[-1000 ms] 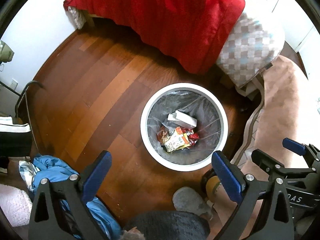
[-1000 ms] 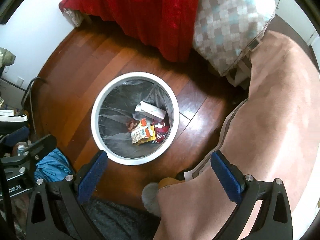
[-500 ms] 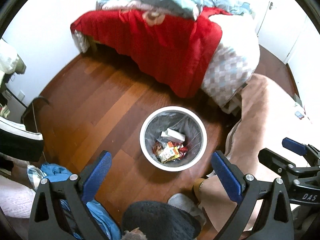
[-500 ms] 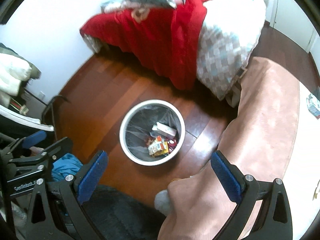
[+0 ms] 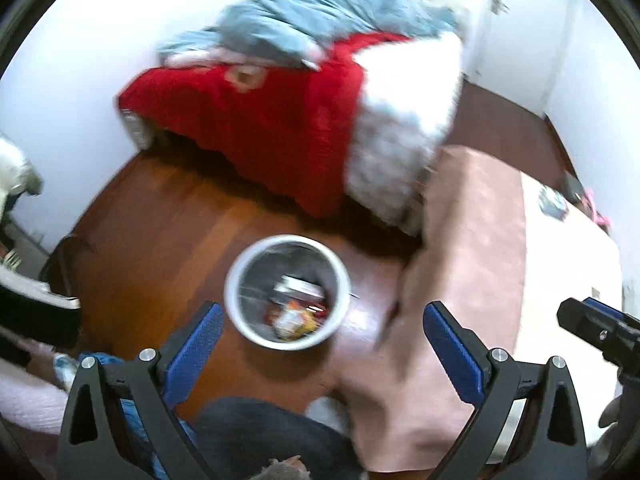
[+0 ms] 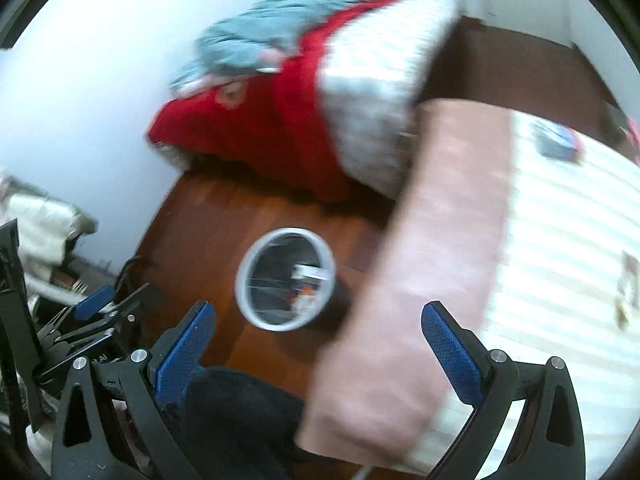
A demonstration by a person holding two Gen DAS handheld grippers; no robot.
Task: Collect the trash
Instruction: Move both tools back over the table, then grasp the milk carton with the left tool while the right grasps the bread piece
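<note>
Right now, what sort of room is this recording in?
Most likely a bedroom. A bed stands against the white wall, draped in a red blanket with blue-grey bedding heaped on top. A white trash bin holding wrappers stands on the wooden floor, beside a pink-covered surface.

Each tool is built alike: the left tool point(image 5: 320, 336) and the right tool point(image 6: 316, 334) have two black plastic arms with triangular cut-outs, silver round screw heads at the joints, and flat fingers point(image 5: 192, 350) faced with textured blue pads point(image 6: 452, 356). From the right wrist view, the left tool's black body bears blurred white lettering near its base.
</note>
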